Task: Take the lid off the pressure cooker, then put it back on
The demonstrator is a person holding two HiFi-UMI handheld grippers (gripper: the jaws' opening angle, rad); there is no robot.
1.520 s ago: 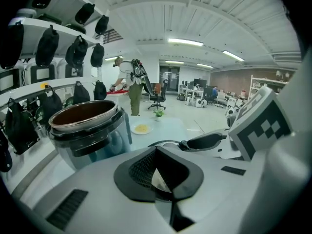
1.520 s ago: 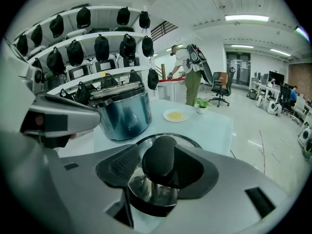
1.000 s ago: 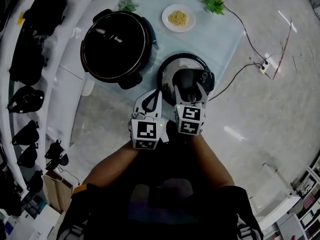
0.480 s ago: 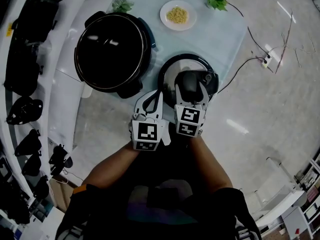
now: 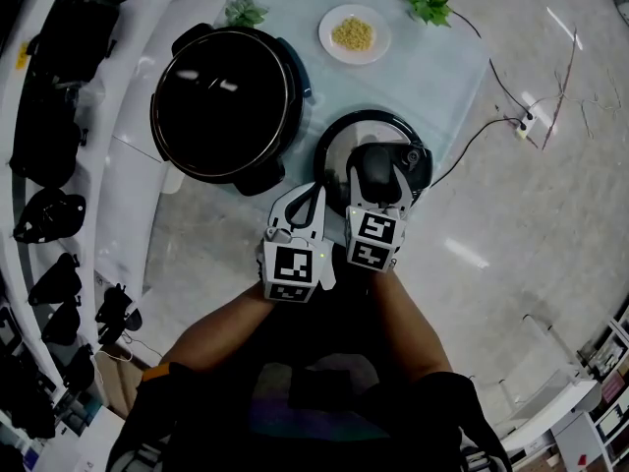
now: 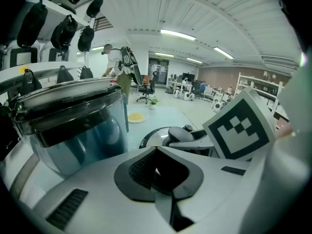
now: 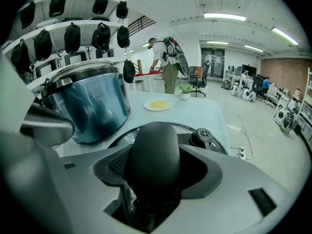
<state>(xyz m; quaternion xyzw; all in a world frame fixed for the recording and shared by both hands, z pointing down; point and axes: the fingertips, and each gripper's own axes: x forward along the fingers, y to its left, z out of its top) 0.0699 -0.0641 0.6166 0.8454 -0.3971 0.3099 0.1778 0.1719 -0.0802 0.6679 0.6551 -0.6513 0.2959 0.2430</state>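
The round steel pressure-cooker lid (image 5: 339, 155) lies mid-frame on the pale blue worktop (image 5: 437, 67), just right of the open dark cooker pot (image 5: 224, 103). The right gripper (image 5: 377, 183) has just been closing its wide fingers, which clasp the lid's black handle (image 7: 153, 155). The left gripper (image 5: 298, 197) has its fingers together, empty. Glossy grey floor (image 5: 531, 224) surrounds the worktop.

On a pale blue table (image 5: 442, 72): open cooker (image 5: 224, 104) at left, dark inside, with the lid (image 5: 334, 150) lying flat just beside it at right. Right gripper (image 5: 378, 172) over the lid, jaws either side of the black handle (image 5: 373, 157), just closed in onto it. Left gripper (image 5: 311, 193) close beside the right one, by the lid's near rim, jaws together, empty. Farther back, a plate (image 5: 354, 34) of yellow food. Green sprig (image 5: 244, 11) to its left, another sprig (image 5: 428, 6) to its right. Off right, a cable (image 5: 486, 126) across shiny floor (image 5: 531, 254).
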